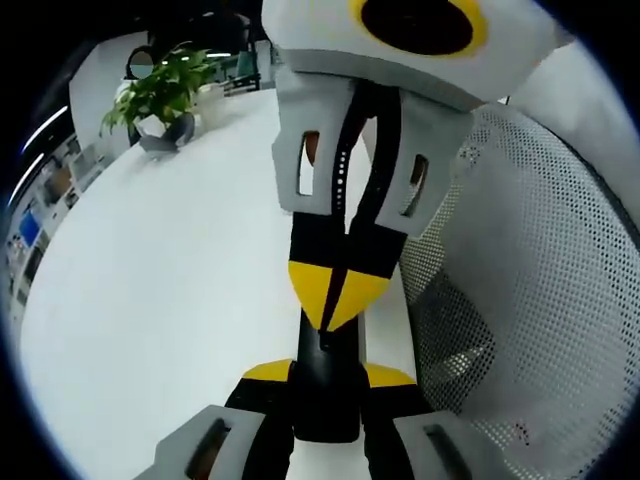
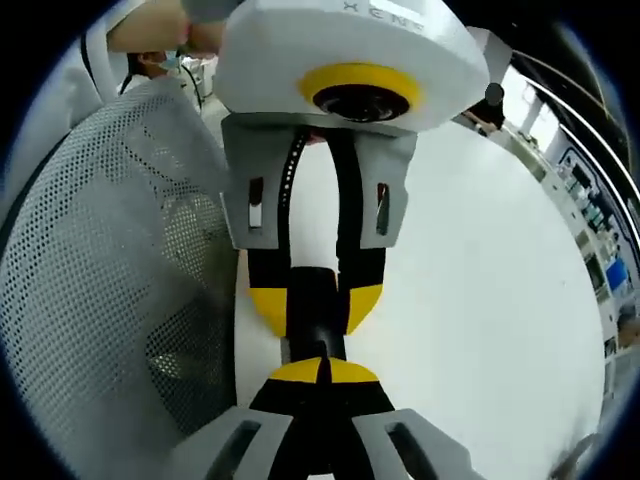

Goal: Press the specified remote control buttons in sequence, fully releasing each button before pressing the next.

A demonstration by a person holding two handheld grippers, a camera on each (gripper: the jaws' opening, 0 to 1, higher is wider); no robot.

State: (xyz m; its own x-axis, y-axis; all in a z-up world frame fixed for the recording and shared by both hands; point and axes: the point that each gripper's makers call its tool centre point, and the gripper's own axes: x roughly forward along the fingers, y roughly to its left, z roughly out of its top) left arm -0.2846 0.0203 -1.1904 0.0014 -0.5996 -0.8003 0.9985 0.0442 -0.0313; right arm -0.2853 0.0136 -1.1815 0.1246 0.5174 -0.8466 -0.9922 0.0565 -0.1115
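— What's furthest left in the left gripper view?

— A potted plant [image 1: 160, 90] at the far edge of the white desk [image 1: 170, 300]. Toward the middle, the left gripper [image 1: 330, 374] rises from the bottom, its yellow-tipped jaws clenched on either side of a black remote control [image 1: 325, 400], which is held above the desk's edge.

— And the other one?

— The right gripper [image 1: 337, 295] comes down from the top, pointing straight back at the left one. Its jaws are closed tight, tip against tip, with nothing between them, and that joined point meets the remote's far end. Right of it is a white mesh chair [image 1: 540, 280].

— Does the right gripper view agree?

— Yes. The mesh chair [image 2: 110, 250] is on the left. In the middle, the right gripper [image 2: 322, 372] shows its yellow tips pressed together, set against the remote control [image 2: 315, 320]. The left gripper [image 2: 315, 300] reaches in from above, straddling and grasping the remote. The desk [image 2: 450, 300] stretches away to the right.
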